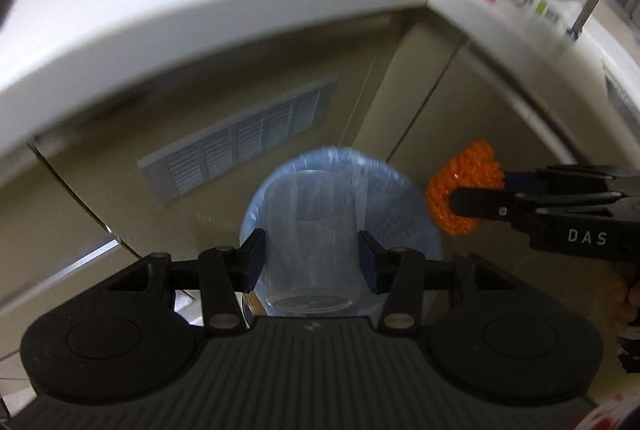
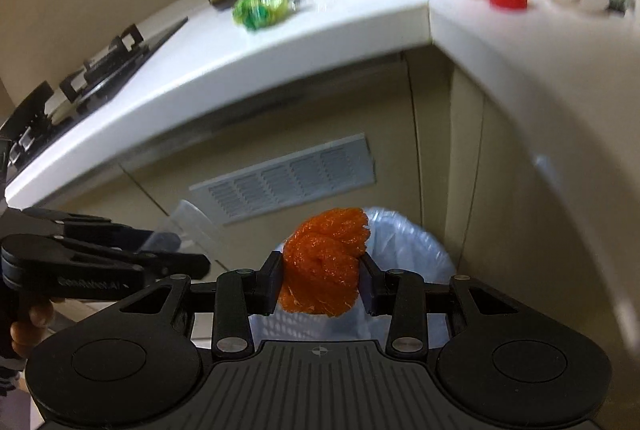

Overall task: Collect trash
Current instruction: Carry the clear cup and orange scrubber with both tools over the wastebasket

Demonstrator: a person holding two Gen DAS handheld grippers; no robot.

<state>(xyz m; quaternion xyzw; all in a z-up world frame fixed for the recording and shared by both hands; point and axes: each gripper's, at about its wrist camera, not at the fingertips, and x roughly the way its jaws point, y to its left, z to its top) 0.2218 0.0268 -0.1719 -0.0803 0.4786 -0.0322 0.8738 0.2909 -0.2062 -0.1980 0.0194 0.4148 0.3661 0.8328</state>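
Between the left tool's (image 1: 312, 258) jaws, clear cup (image 1: 310, 242).

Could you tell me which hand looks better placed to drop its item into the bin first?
Probably the left. Its gripper holds the clear cup directly over the lined bin. The right gripper holds the orange wad nearer the bin's rim.

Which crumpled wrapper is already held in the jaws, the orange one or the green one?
The orange wrapper, clamped in the right gripper above the lined bin; the green wrapper lies on the countertop.
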